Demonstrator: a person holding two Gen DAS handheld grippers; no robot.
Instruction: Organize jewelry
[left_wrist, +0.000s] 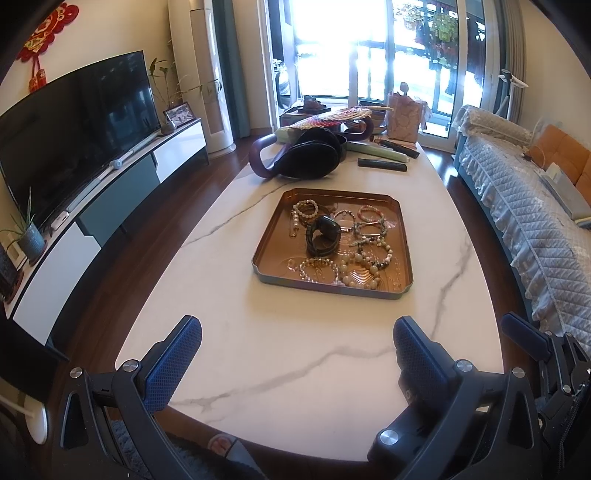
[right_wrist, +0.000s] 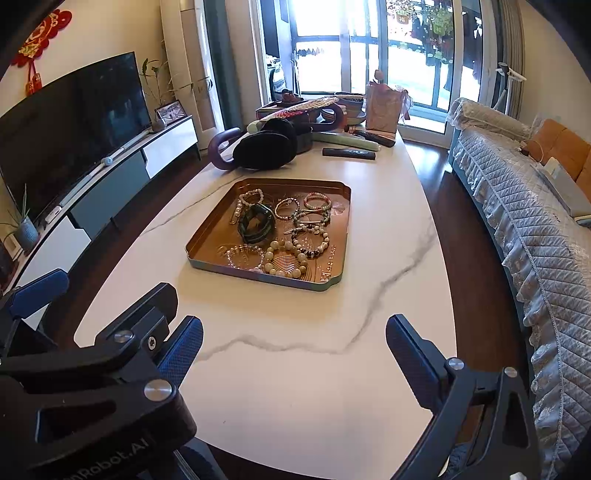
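White marble-veined surface (left_wrist: 295, 350) carrying at its far end a dark handbag (left_wrist: 306, 155), woven fan (left_wrist: 332, 118), pink gift bag (left_wrist: 402, 118) and black remote (left_wrist: 382, 164); television (left_wrist: 74, 125) to one side, quilted sofa (left_wrist: 535, 221) opposite.

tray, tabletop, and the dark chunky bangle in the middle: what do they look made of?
Tray: likely thin metal, coppery satin inside, greenish outside; thin raised rim with sheen.
Tabletop: marble-look stone or sintered slab, white with grey veins, smooth.
Dark bangle: glossy dark-green, possibly jade, glass or resin; cannot tell which.
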